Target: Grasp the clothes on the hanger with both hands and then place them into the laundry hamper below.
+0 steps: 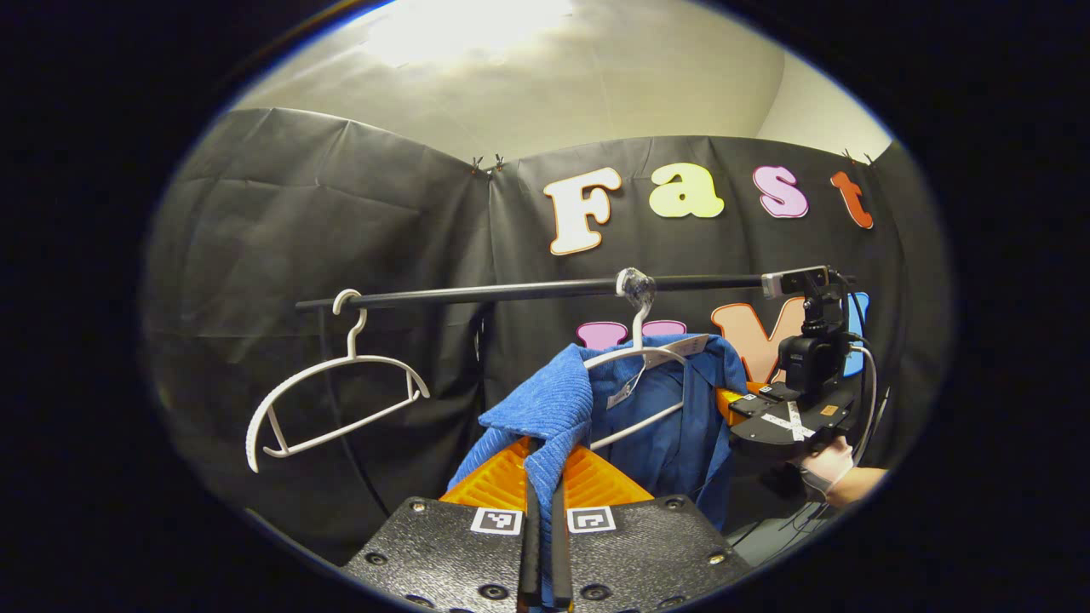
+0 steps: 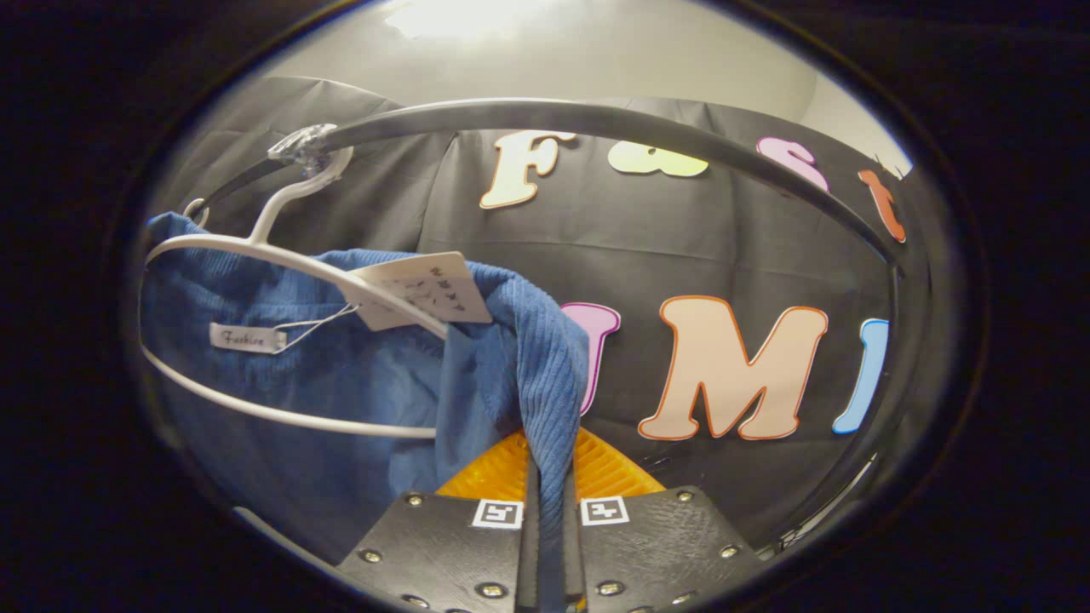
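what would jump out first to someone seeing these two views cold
The blue garment draped on a white hanger under the black rail draws the eye first. The left gripper is shut on one shoulder of it, and the right gripper pinches a fold at the other shoulder. Left of the garment in the left gripper view, an empty white hanger hangs tilted on the same rail.

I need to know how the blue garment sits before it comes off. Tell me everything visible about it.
The blue garment looks like ribbed, corduroy-like cloth with a neck label and a paper tag. It hangs open on a white hanger hooked over the black rail. The left gripper pinches one front edge; the right gripper pinches the other.
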